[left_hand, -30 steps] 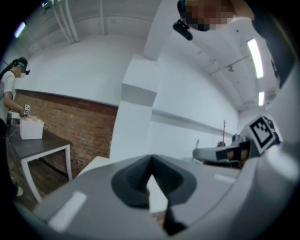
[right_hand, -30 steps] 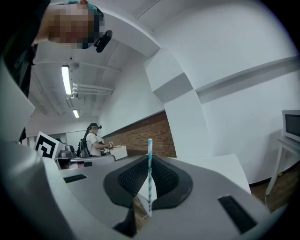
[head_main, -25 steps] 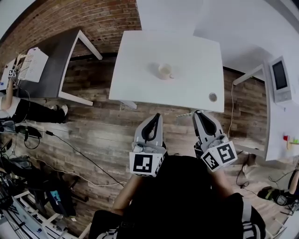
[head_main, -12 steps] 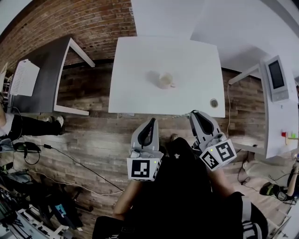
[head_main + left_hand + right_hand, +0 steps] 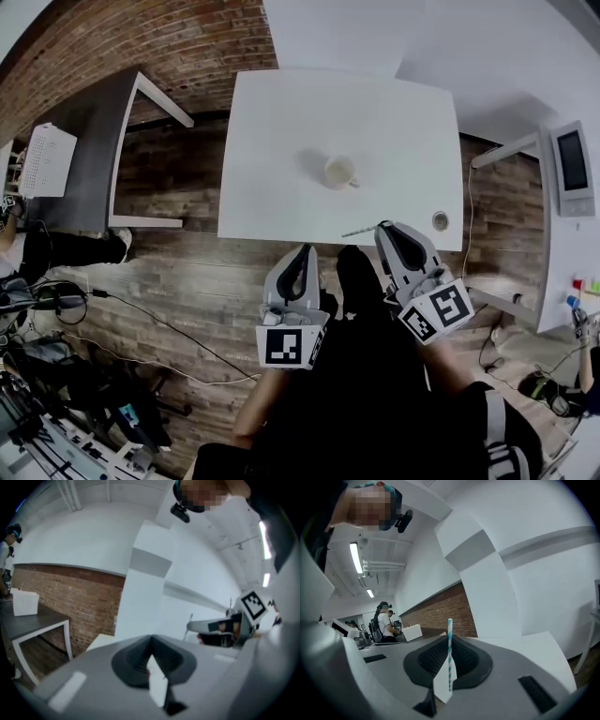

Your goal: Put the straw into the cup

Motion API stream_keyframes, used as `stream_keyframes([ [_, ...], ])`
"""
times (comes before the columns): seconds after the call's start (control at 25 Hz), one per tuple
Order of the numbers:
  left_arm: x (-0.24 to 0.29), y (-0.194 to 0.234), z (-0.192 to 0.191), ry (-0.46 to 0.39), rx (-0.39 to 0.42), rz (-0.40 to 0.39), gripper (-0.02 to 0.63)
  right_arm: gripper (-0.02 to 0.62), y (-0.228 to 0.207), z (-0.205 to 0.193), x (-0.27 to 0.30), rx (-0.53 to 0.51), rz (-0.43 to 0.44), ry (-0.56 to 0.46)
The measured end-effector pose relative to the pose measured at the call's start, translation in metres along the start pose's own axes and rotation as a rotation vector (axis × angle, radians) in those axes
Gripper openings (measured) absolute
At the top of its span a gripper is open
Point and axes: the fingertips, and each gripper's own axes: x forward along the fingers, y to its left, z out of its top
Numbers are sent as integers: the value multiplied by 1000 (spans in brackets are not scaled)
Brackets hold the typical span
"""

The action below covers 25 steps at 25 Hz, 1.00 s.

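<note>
A lab-like workroom: brick wall point(image 5: 141, 47) at 11 o'clock, loose floor cables point(image 5: 173, 328) at 8 o'clock, screen point(image 5: 573, 161) at 3 o'clock

Cup point(image 5: 339, 172) on white table point(image 5: 272, 131)

Brick wall point(image 5: 141, 42), wood floor point(image 5: 187, 272), white table point(image 5: 281, 141), grey desk point(image 5: 84, 159)

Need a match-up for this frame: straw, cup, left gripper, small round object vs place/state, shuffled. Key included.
1. straw
2. cup
3. left gripper
4. small round object

A. stands about mid-top on the white table
B. fingers shut, nothing between them
C. teal-striped, pinched in the right gripper
D. on the table's near corner, right gripper's side

Pairs: 1-C, 2-A, 3-B, 4-D
</note>
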Motion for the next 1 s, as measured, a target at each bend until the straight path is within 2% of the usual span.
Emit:
stream_keyframes([
  [0.36, 61, 9, -20, 45, -55, 8, 3, 25, -47, -17, 46, 38, 37, 64],
  [1.0, 120, 23, -37, 86, -50, 11, 4, 25, -100, -27, 98, 78, 18, 78],
])
